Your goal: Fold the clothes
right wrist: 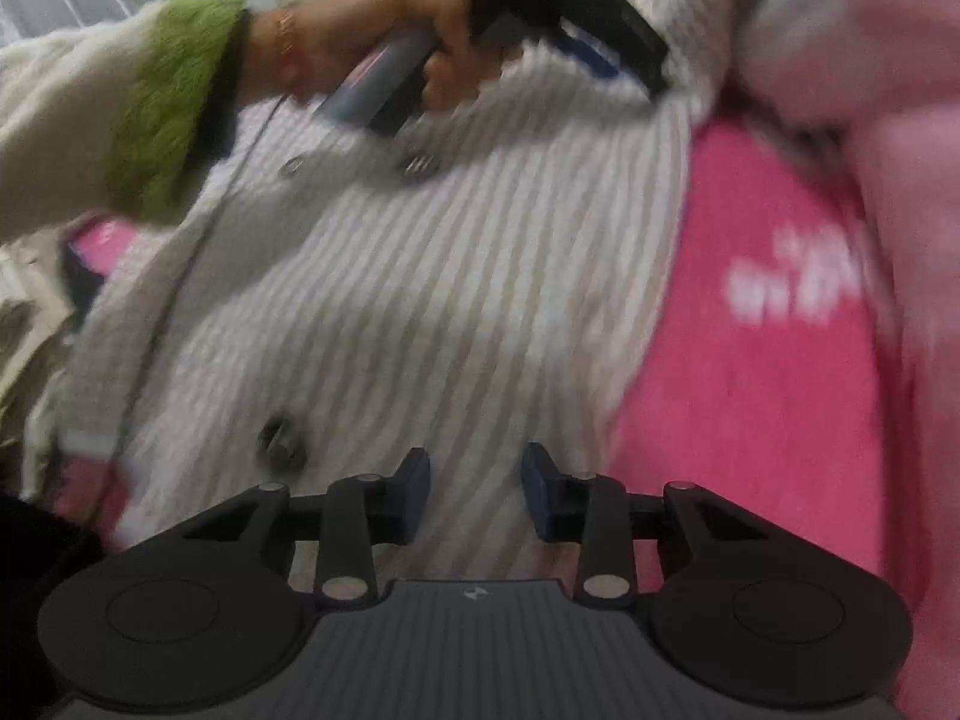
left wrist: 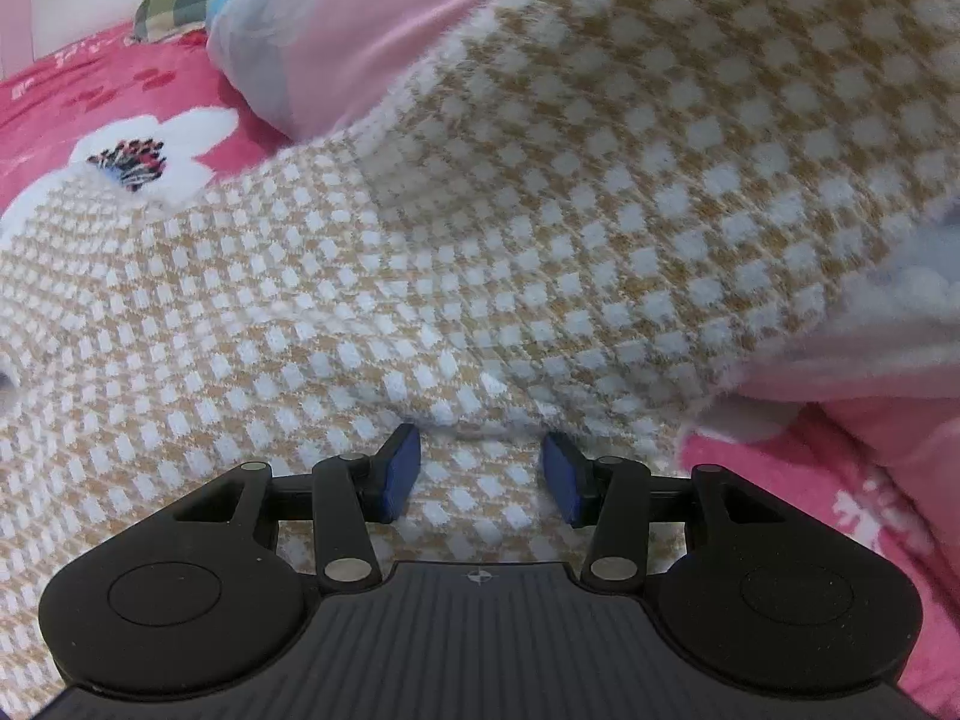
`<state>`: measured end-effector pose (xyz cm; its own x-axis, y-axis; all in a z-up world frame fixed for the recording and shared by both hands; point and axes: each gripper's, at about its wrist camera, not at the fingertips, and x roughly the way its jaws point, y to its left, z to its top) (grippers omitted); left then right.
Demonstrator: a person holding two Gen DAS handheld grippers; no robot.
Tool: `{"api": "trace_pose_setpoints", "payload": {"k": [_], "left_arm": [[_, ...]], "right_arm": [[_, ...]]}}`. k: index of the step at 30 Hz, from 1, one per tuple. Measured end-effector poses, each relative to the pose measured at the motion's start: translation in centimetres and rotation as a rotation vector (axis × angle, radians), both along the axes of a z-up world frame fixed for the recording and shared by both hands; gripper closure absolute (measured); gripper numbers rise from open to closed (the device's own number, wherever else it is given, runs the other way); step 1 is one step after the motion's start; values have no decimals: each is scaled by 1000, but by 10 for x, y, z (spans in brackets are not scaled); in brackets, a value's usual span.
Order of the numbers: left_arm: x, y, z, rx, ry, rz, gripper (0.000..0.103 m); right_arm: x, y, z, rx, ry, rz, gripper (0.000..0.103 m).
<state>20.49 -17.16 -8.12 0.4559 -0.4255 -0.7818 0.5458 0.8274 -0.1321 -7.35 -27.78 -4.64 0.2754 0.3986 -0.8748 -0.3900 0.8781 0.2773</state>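
Observation:
A tan-and-white checked knit cardigan [left wrist: 540,210] fills the left wrist view, one thick fold rising to the upper right. My left gripper [left wrist: 483,471] hovers low over it, blue pads apart; the fold's edge lies just past the fingertips and flat knit shows in the gap. In the blurred right wrist view the same cardigan [right wrist: 420,300] shows dark buttons [right wrist: 279,438]. My right gripper [right wrist: 474,486] is open above it with nothing pinched. Far across, a hand [right wrist: 372,42] holds the left gripper [right wrist: 606,57] at the cardigan's far edge.
A bright pink flowered blanket [left wrist: 120,96] covers the bed under the cardigan, also seen at the blanket [right wrist: 750,360]. A pale pink garment [left wrist: 336,48] is heaped behind, with a green checked cloth [left wrist: 180,6] beyond. A green-cuffed sleeve [right wrist: 174,102] crosses the upper left.

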Motion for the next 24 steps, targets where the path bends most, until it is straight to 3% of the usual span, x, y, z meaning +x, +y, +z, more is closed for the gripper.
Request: {"api": "trace_pose_setpoints", "payload": {"k": [6,10,15,18,21,24], "left_arm": [[-8,-6,6,31,-16,8,57],[-18,-1,17,71,-55,11,57],[-67,46,58,26,-83,-88,57],[-121,74,72,46,17,-229,57],[-185,99,72,77,189,-357,57],[-228,124,60,110,362,-328,57]], "right_arm": [[-36,1,-1,-53,205,67,66],[-30,-12,22,30,153,-2,66],[-22,-56,35,115,109,-198,64],[-32,-78,33,137,145,-263,60],[-49,-84,31,139,187,-267,60],[-61,-83,30,134,190,-283,58]]}}
